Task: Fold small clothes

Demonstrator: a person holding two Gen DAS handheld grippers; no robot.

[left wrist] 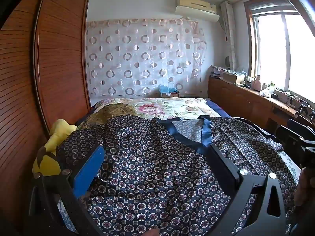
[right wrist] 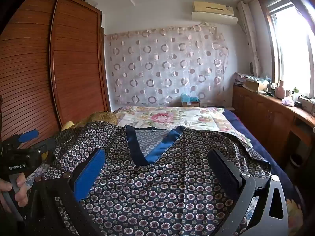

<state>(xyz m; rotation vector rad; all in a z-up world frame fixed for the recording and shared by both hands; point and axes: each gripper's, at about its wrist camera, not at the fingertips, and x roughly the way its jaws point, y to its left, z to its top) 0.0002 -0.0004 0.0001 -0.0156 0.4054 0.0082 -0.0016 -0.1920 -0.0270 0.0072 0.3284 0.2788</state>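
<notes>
A dark navy top (left wrist: 157,167) with a small circle-flower print and a shiny blue V-neck band (left wrist: 205,135) lies spread flat on the bed, neck toward the far wall. It also shows in the right wrist view (right wrist: 167,186), with its blue band (right wrist: 157,149). My left gripper (left wrist: 157,153) hovers open just above the top's left half. My right gripper (right wrist: 157,157) hovers open above the top's middle, near the neckline. Neither holds cloth. In the right wrist view the left gripper (right wrist: 29,143) sits at the top's left edge.
The bed has a floral sheet (left wrist: 173,108) beyond the top. A yellow plush toy (left wrist: 53,147) and a brown pillow (left wrist: 112,112) lie at the left. A wooden wardrobe (left wrist: 59,59) stands left. A cluttered wooden cabinet (left wrist: 246,98) runs under the window.
</notes>
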